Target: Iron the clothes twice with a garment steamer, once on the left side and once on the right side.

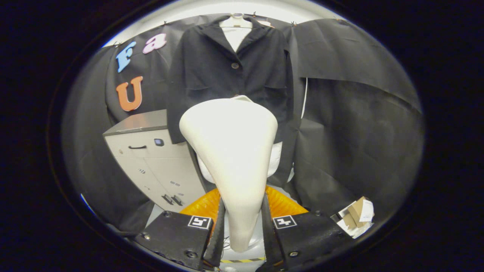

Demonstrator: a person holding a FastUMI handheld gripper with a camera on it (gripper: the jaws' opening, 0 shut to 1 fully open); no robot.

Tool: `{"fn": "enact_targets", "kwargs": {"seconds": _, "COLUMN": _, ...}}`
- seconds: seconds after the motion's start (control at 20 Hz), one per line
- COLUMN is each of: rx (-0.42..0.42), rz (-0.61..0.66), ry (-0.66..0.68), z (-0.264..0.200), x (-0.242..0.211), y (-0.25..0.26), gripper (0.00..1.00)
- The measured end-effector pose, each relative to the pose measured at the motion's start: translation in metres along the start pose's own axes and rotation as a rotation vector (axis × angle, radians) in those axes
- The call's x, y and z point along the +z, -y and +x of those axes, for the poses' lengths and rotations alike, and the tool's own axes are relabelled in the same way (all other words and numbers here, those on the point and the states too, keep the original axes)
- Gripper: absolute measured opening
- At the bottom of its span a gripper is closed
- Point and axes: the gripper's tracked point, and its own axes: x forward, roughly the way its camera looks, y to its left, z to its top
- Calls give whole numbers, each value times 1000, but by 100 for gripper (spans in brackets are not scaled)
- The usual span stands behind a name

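A white garment steamer [230, 151] stands upright between my fingers, its narrow handle pinched by both and its broad head rising ahead of them. My gripper [242, 223] is shut on that handle. Beyond the steamer a black jacket [230, 71] with brown buttons hangs on a hanger against the booth wall. The steamer head sits in front of the jacket's lower middle, hiding part of it. I cannot tell whether the head touches the cloth.
A grey cabinet [151, 162] with drawers stands left of the jacket. An orange thing [281, 204] lies below the steamer, behind my fingers. Small cardboard boxes [357, 217] sit low on the right. Black cloth [359, 132] hangs right of the jacket.
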Motion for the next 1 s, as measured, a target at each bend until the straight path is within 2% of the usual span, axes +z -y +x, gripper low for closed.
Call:
{"fn": "enact_targets", "kwargs": {"seconds": 0.45, "rx": 76, "rz": -20, "ry": 87, "z": -107, "x": -1, "y": -38, "gripper": 46}}
{"fn": "enact_targets", "kwargs": {"seconds": 0.7, "rx": 80, "rz": -13, "ry": 119, "z": -140, "x": 1, "y": -35, "gripper": 46}}
{"fn": "enact_targets", "kwargs": {"seconds": 1.0, "rx": 79, "rz": -25, "ry": 122, "z": -155, "x": -14, "y": -37, "gripper": 46}}
